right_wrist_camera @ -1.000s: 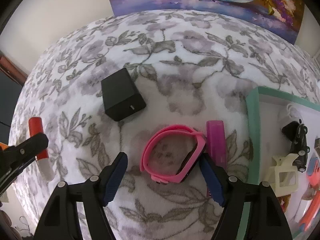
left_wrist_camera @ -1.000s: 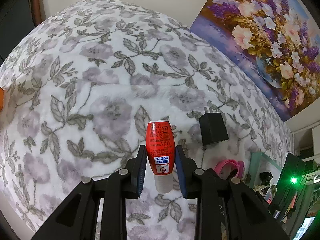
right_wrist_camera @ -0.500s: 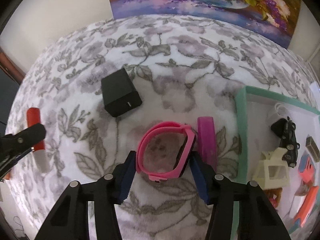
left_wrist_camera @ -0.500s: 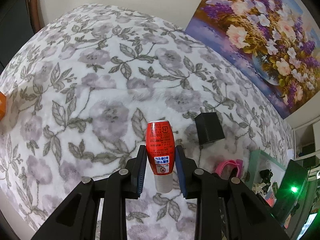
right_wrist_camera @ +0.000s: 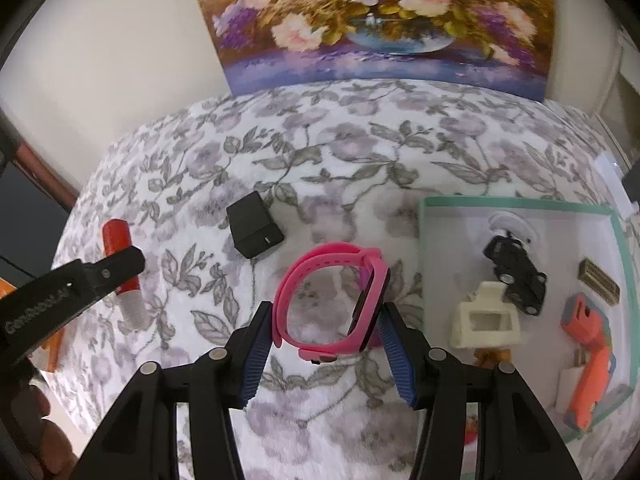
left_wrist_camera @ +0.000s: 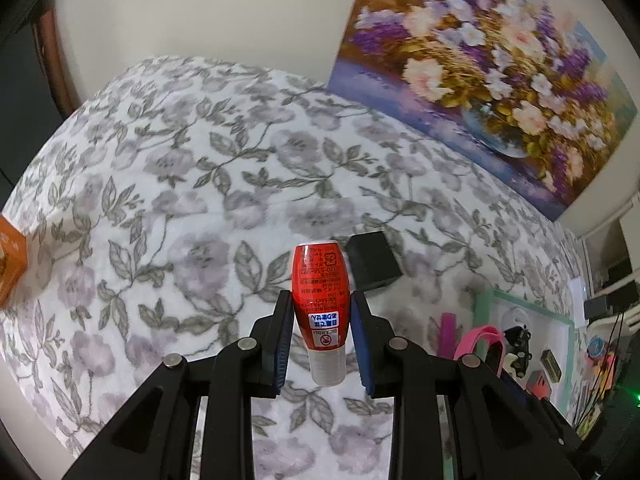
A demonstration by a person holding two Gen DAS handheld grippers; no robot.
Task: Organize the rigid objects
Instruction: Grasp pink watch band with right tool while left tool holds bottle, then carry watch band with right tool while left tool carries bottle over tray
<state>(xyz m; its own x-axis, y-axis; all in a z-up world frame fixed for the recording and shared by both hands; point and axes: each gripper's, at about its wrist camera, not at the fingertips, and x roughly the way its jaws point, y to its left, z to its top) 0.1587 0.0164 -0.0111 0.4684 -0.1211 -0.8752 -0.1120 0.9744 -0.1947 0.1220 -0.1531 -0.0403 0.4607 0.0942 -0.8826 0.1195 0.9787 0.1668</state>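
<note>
A red bottle (left_wrist_camera: 320, 296) with a clear cap is pinched between the blue pads of my left gripper (left_wrist_camera: 320, 320), which is shut on it and holds it above the floral cloth. From the right wrist view the same bottle (right_wrist_camera: 118, 240) shows at the left in that gripper (right_wrist_camera: 100, 276). My right gripper (right_wrist_camera: 326, 332) is shut on a pink watch (right_wrist_camera: 332, 300), its pads pressing the strap on both sides, lifted off the cloth. That watch (left_wrist_camera: 484, 340) shows at the lower right of the left wrist view. A black charger block (right_wrist_camera: 254, 230) lies on the cloth between the two.
A green-rimmed tray (right_wrist_camera: 516, 202) at the right holds a black toy car (right_wrist_camera: 516, 270), a cream piece (right_wrist_camera: 484, 322), an orange item (right_wrist_camera: 588, 344) and other small things. A magenta band (left_wrist_camera: 446, 332) lies beside it. An orange box (left_wrist_camera: 10, 264) sits far left. A flower painting (right_wrist_camera: 380, 20) leans on the wall.
The right gripper closed on the pink watch and lifted it off the cloth. The left gripper rose with the red bottle still held. Both views now sit higher above the cloth.
</note>
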